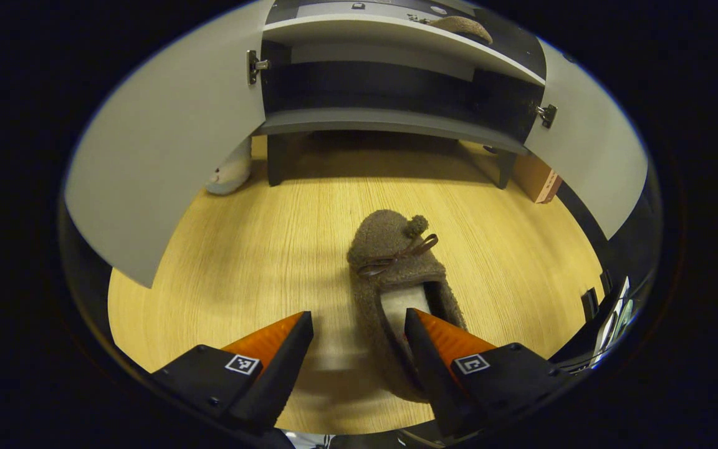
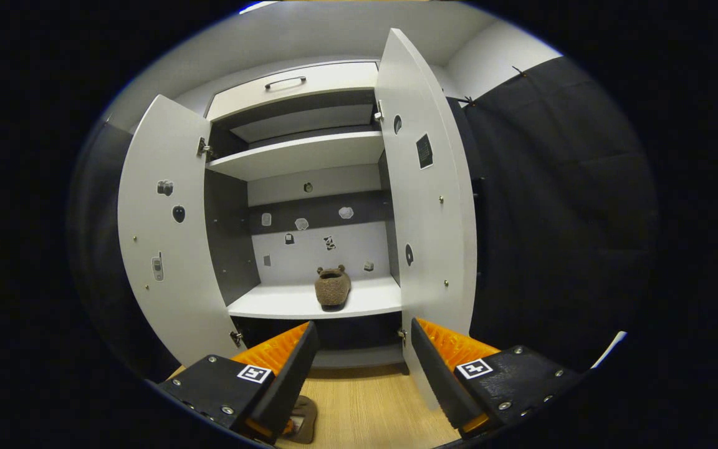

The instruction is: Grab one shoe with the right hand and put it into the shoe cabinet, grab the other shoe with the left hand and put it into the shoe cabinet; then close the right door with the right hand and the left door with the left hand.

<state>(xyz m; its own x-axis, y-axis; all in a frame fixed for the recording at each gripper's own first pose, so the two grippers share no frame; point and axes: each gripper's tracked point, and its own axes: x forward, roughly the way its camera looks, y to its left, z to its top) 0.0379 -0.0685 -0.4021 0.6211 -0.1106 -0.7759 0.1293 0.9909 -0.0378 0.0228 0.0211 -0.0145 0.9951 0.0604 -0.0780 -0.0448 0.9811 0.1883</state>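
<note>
A brown fuzzy shoe (image 1: 396,262) with a bow and pompom lies on the wooden floor, toe toward the shoe cabinet (image 1: 384,118). My left gripper (image 1: 358,313) is open low over its heel end. One finger stands at the shoe's opening and the other beside its left wall. The second brown shoe (image 2: 333,287) sits on the cabinet's lower white shelf (image 2: 272,305), also seen up on the shelf (image 1: 462,26) in the left gripper view. My right gripper (image 2: 364,323) is open and empty, facing the cabinet from a distance. Both doors, left (image 2: 169,231) and right (image 2: 424,206), stand wide open.
A pale plush thing (image 1: 231,174) lies on the floor behind the left door (image 1: 166,156). A cardboard box (image 1: 536,181) sits by the cabinet's right leg. A drawer with a handle (image 2: 284,81) tops the cabinet. Black cloth (image 2: 558,206) hangs to the right.
</note>
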